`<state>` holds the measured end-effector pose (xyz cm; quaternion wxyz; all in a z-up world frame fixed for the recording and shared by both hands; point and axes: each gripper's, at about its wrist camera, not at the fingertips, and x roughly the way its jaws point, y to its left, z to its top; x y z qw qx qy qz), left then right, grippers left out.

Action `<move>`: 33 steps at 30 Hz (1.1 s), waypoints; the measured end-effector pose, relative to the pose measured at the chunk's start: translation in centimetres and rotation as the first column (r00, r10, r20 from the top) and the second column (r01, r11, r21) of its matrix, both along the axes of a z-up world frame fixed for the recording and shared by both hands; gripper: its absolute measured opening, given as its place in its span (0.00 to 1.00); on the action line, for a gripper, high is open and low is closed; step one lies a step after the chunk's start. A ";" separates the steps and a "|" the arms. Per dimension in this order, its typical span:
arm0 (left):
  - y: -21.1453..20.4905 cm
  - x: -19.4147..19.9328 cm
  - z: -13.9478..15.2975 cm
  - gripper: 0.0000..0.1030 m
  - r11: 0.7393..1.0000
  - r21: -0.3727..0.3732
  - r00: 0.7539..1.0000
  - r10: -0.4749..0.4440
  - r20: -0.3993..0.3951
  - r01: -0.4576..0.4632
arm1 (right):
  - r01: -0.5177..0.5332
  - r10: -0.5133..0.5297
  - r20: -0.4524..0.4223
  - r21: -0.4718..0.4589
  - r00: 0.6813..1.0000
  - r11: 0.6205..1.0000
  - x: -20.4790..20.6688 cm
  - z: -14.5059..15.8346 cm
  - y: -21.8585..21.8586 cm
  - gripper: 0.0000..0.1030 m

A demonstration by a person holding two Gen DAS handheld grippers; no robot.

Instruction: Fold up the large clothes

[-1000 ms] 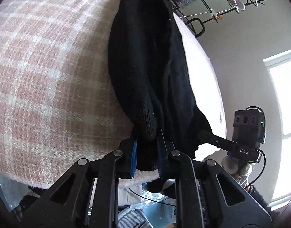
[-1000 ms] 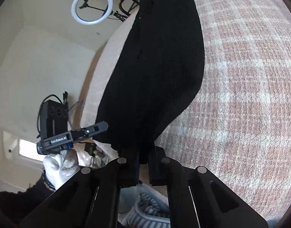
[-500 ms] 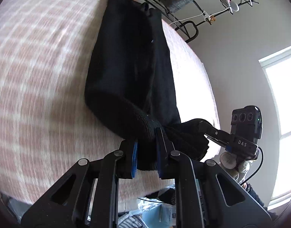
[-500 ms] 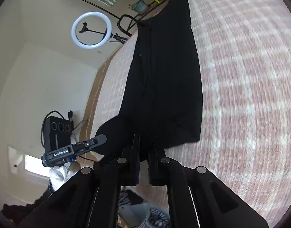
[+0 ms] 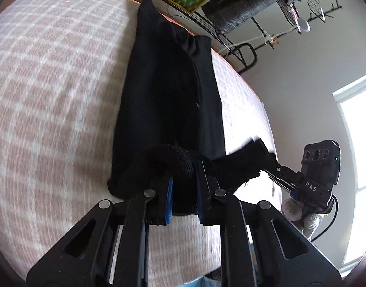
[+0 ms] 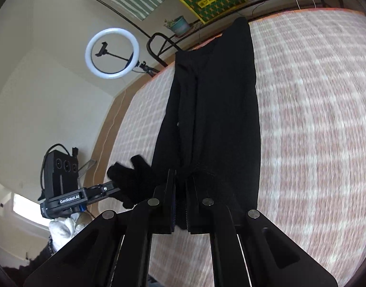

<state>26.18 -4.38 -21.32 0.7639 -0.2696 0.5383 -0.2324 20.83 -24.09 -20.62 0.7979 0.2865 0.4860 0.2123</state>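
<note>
Both angled downward, the left hand-held gripper [image 5: 184, 186] and right hand-held gripper [image 6: 180, 191] each pinch the near end of the black garment [image 5: 164, 100], which lies lengthwise across the checked bed [image 5: 51, 95].

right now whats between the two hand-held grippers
Only the black garment: its gathered near edge spans from the left hand-held gripper to the right hand-held gripper. The left wrist view shows it best.
</note>
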 end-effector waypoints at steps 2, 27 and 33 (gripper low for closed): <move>0.2 1.1 -0.6 0.13 1.000 -0.009 1.000 0.018 -0.020 -0.018 | 0.015 -0.015 0.010 -0.015 1.000 1.000 1.3 -0.1 0.0 0.05; -0.8 9.4 -2.9 0.21 0.999 -0.006 0.999 0.038 -0.033 -0.038 | 0.090 -0.095 -0.032 -0.141 0.995 0.986 8.4 -3.7 -1.5 0.19; -0.2 9.1 -1.9 0.44 1.000 -0.002 1.000 0.020 -0.015 -0.020 | 0.060 -0.045 0.084 -0.190 0.995 0.980 5.9 0.2 -2.8 0.39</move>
